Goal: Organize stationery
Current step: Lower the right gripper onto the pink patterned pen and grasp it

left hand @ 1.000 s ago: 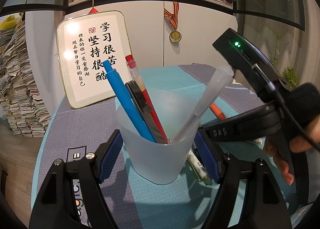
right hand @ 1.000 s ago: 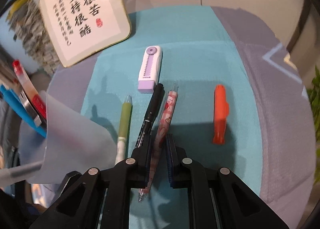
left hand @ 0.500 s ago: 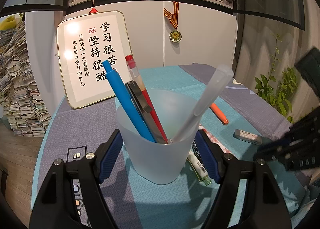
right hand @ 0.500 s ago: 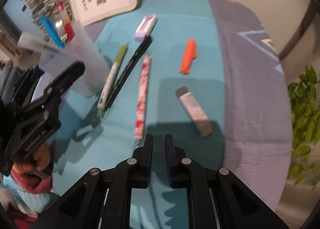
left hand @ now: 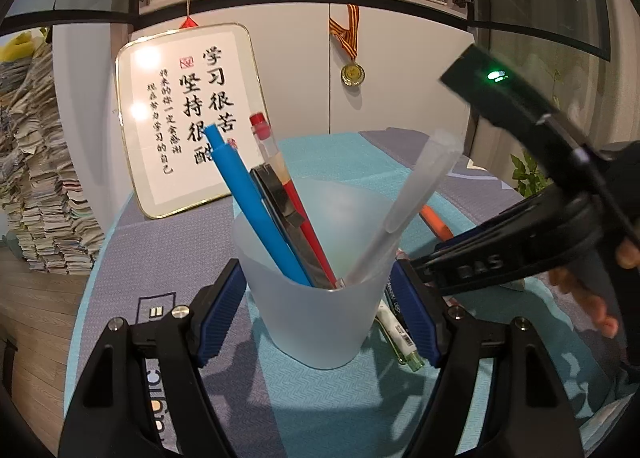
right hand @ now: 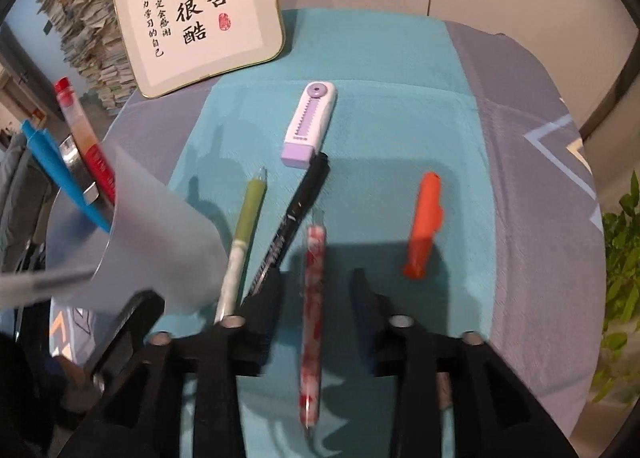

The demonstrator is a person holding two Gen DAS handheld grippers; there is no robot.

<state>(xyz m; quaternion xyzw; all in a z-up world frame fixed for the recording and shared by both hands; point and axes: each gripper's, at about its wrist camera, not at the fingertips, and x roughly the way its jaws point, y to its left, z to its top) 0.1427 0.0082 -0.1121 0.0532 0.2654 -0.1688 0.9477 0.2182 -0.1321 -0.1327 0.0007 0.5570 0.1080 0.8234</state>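
My left gripper (left hand: 318,312) is shut on a frosted plastic cup (left hand: 320,298), its blue pads pressing both sides. In the cup stand a blue pen (left hand: 248,194), a red pen (left hand: 276,162), a black tool (left hand: 280,202) and a translucent pen (left hand: 416,186). My right gripper (right hand: 316,282) points down at the teal mat. Its jaws are opening, and a red-patterned pen (right hand: 314,298) lies between them untouched. To that pen's left lie a black pen (right hand: 296,214) and a green pen (right hand: 248,218). An orange marker (right hand: 424,222) lies to the right, a purple-white correction tape (right hand: 310,124) beyond.
A framed calligraphy board (right hand: 196,14) leans against the white cabinet at the mat's far edge. A tall stack of papers (left hand: 36,178) stands off the table to the left. A medal (left hand: 352,74) hangs on the cabinet. A plant (right hand: 624,242) grows at the right.
The right gripper pulled back toward me and to the right with jaws shut, then came back over the pens with jaws apart around the red-patterned pen. The left gripper and cup stayed still.
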